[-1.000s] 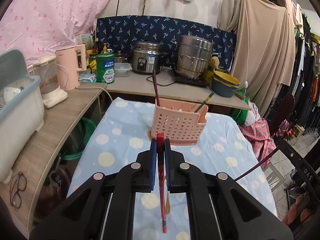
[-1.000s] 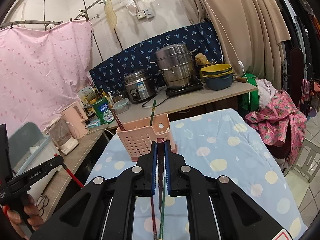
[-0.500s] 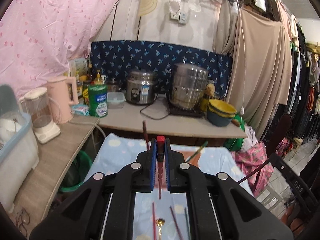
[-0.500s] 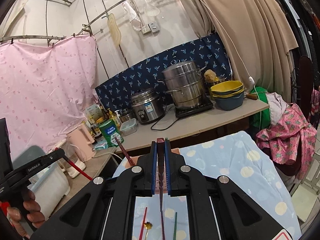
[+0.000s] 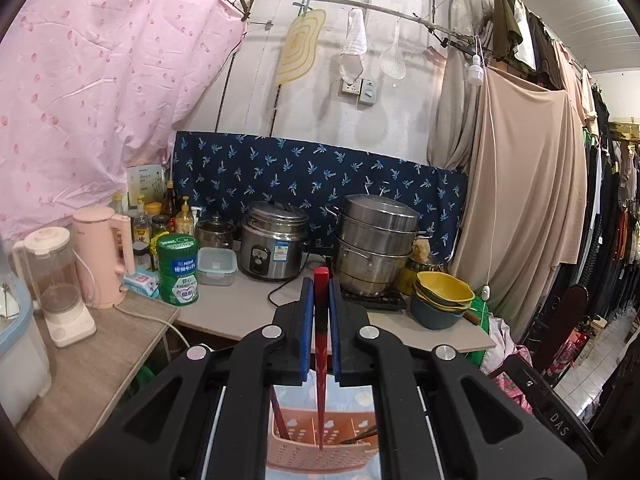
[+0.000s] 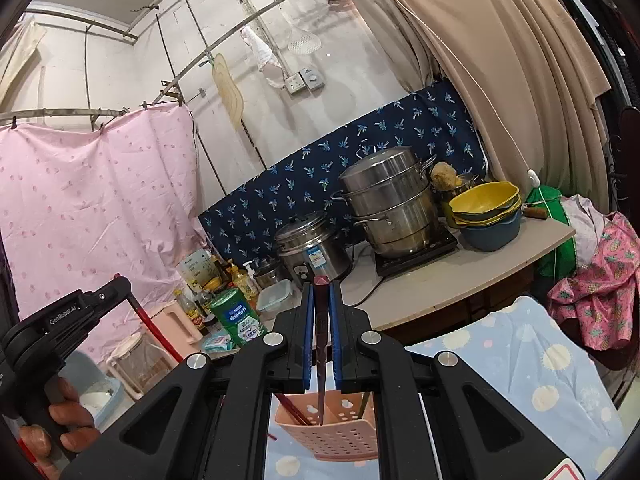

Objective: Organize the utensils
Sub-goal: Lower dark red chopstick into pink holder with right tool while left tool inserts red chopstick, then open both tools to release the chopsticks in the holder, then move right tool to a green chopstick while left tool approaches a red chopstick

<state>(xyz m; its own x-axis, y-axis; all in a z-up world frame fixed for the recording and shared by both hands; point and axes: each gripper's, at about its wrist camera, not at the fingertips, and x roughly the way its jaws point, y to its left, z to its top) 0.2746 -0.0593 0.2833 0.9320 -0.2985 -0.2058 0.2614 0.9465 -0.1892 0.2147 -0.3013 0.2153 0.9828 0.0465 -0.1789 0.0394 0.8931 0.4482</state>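
Note:
My left gripper (image 5: 321, 280) is shut on a red chopstick (image 5: 320, 364), which hangs down with its tip over the pink perforated utensil holder (image 5: 320, 450). The holder has a dark red chopstick (image 5: 278, 412) at its left and another stick (image 5: 362, 436) at its right. My right gripper (image 6: 321, 284) is shut on a dark maroon chopstick (image 6: 321, 368), tip just above the same holder (image 6: 336, 434). In the right wrist view the left gripper (image 6: 120, 290) shows at the left, held by a hand (image 6: 68, 420), with its red chopstick (image 6: 156, 336) slanting down.
Behind the holder runs a counter (image 5: 244, 308) with a rice cooker (image 5: 274, 246), a steel steamer pot (image 5: 376, 244), stacked bowls (image 5: 442, 298), a green tin (image 5: 178, 268), a pink kettle (image 5: 102, 256) and a blender (image 5: 58, 284). The blue spotted tablecloth (image 6: 532, 368) spreads to the right; clothes hang beyond.
Both grippers have risen and tipped upward while keeping their chopsticks. The pink holder has slid from ahead of the fingers to low under them, and more of the wall shows.

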